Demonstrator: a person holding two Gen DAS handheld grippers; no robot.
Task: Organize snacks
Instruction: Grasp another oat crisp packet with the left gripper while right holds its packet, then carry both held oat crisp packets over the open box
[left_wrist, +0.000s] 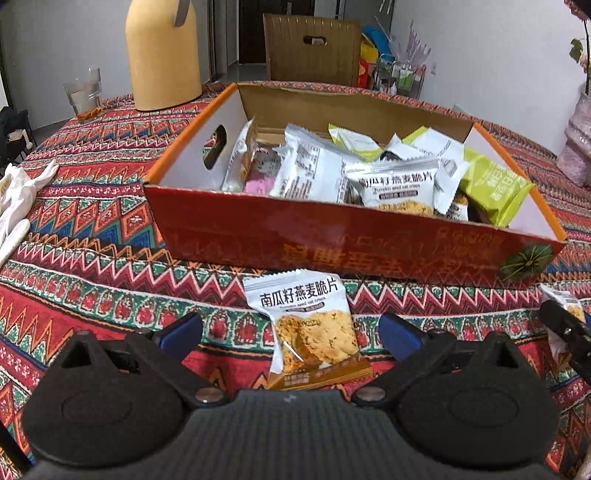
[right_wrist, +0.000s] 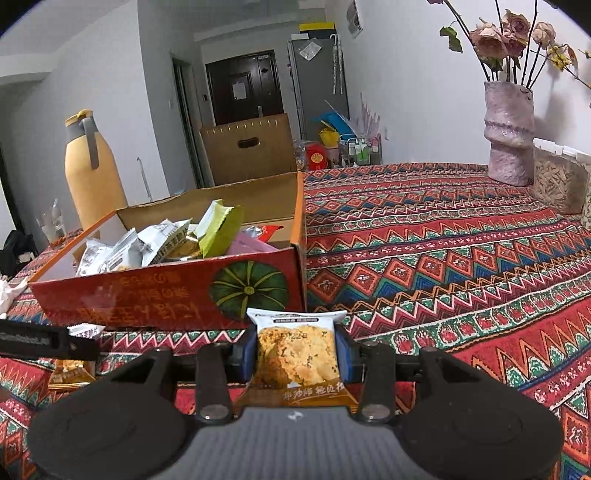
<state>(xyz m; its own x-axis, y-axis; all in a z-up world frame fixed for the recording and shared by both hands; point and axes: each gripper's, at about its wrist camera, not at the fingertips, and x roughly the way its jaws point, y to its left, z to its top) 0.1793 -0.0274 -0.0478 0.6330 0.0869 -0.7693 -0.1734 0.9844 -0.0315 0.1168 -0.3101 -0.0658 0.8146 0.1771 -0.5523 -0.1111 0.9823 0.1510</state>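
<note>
Most snacks lay in the box (left_wrist: 332, 236) ahead. Right tongs (right_wrist: 297, 354) gripped one packet (right_wrist: 295, 358); left tongs (left_wrist: 290, 332) stood wide around the last (left_wrist: 306, 328).

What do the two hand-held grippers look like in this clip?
Both look alike. The left hand-held gripper has a grey ribbed body, two rounded matte black housings, black linkage arms with silver pivot bolts, and blue finger pads. The right hand-held gripper shows the same parts. No cables, hands or sleeves are visible.
</note>
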